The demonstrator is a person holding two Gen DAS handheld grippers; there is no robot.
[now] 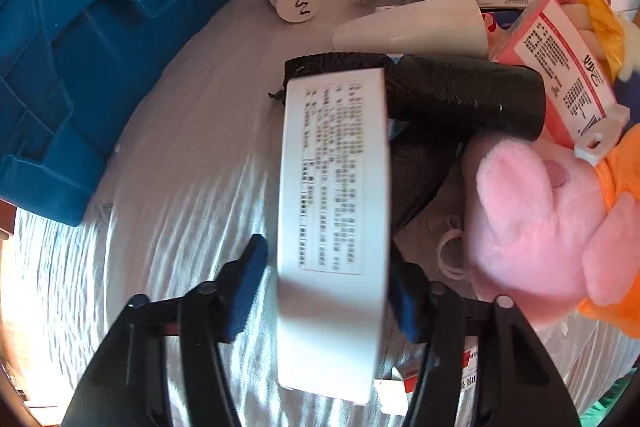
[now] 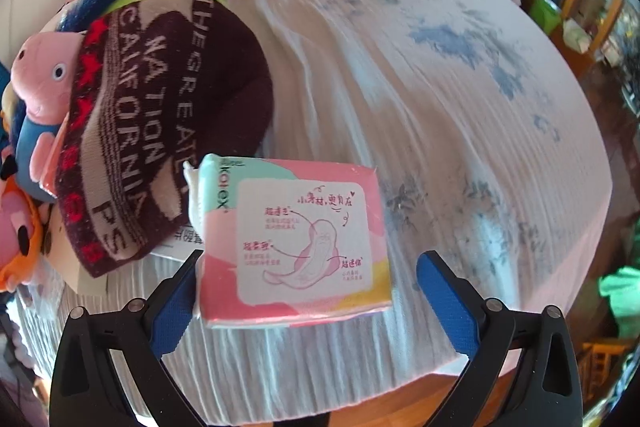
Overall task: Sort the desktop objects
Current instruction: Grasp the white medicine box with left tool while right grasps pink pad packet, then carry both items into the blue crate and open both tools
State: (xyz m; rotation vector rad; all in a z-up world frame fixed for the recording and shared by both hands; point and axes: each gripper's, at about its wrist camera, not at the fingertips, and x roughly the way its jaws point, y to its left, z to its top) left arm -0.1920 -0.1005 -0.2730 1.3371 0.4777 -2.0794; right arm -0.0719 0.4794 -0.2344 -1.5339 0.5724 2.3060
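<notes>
Clamping looks done on your left gripper (image 1: 328, 291): jaws are closed on the white box (image 1: 334, 227), pads on its two long side faces, centre frame in the left wrist view. It's a light, stiff carton, and thin card crushes, so keep the squeeze modest. Grip is near the box's lower end; the far end rests on a black roll (image 1: 468, 99), so expect some droop when you lift.

Your right gripper (image 2: 308, 291) has jaws apart, straddling the pink sanitary pad pack (image 2: 294, 247) at lower centre of the right wrist view. The left pad sits at the pack's edge, the right pad is clear of it. The pack is soft with a slick film wrapper, so take it across the flat sides, mid-body.

Hard to read: whether the white box is off the counter (image 1: 180, 167) yet, its underside, and what's under the knit hat (image 2: 152, 115). Blue crate (image 1: 100, 47) in the upper left is cut off, interior unseen.
</notes>
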